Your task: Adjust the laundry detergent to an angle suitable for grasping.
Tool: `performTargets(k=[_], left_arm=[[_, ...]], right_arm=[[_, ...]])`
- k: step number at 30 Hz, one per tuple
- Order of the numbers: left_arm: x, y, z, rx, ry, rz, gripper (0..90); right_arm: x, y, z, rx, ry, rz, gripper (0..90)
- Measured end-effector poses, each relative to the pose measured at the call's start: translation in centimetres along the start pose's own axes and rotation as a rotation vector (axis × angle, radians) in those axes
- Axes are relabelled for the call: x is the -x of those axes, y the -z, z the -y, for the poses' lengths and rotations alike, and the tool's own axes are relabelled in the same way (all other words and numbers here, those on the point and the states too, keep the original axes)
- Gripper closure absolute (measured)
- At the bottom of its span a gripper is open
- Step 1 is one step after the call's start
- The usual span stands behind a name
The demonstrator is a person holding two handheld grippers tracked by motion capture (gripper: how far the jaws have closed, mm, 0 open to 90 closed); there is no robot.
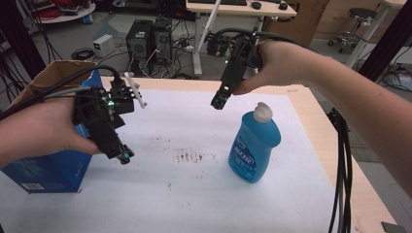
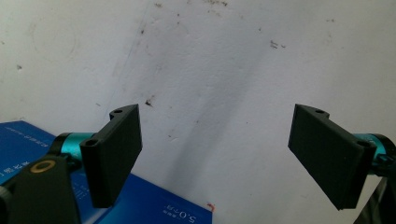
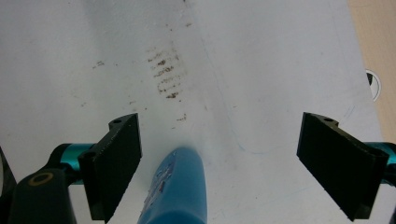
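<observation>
A blue dish-soap bottle (image 1: 254,145) with a white cap stands upright on the white table cover, right of centre. In the right gripper view the bottle (image 3: 177,191) rises from the bottom edge between the jaws, nearer the left one. My right gripper (image 1: 219,101) hangs above and to the left of the bottle, open and apart from it; its jaws stand wide with nothing held (image 3: 219,168). My left gripper (image 1: 122,155) is held at the left, just in front of a blue cardboard box (image 1: 53,170), open and empty (image 2: 217,158). The box's corner (image 2: 154,205) shows below its jaws.
The white cover (image 1: 194,194) bears a patch of brown stains (image 1: 189,156) near the middle. The bare wooden table edge (image 1: 311,111) runs along the right. Black cables (image 1: 340,160) hang off the right side. Computers and desks stand on the floor beyond the table.
</observation>
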State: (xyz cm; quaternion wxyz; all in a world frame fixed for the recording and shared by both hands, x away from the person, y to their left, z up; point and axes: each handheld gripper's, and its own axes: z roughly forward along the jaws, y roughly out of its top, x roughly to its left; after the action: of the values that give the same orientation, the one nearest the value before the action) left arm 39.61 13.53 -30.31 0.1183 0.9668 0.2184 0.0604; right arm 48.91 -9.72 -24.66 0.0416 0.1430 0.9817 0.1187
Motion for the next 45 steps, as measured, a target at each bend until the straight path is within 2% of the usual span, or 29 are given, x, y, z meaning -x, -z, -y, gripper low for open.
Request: performTargets(k=[6,15,39,45], left_arm=[[0.12,0.22,-0.1,-0.004,-0.013,0.001,17.6],[-0.13,0.35,0.07,-0.004,-0.003,-0.008,17.5],[0.09,0.39,-0.25,0.0,-0.029,-0.01,17.5],[0.18,0.47,-0.25,0.007,-0.025,-0.013,17.5]], right_arm=[[-0.16,0.07,-0.03,-0.001,0.003,0.001,13.2],[-0.25,0.08,-0.14,0.003,0.006,-0.002,13.2],[-0.13,0.29,0.02,0.019,0.002,-0.015,13.2],[-0.28,0.44,-0.03,0.028,0.013,-0.022,13.2]])
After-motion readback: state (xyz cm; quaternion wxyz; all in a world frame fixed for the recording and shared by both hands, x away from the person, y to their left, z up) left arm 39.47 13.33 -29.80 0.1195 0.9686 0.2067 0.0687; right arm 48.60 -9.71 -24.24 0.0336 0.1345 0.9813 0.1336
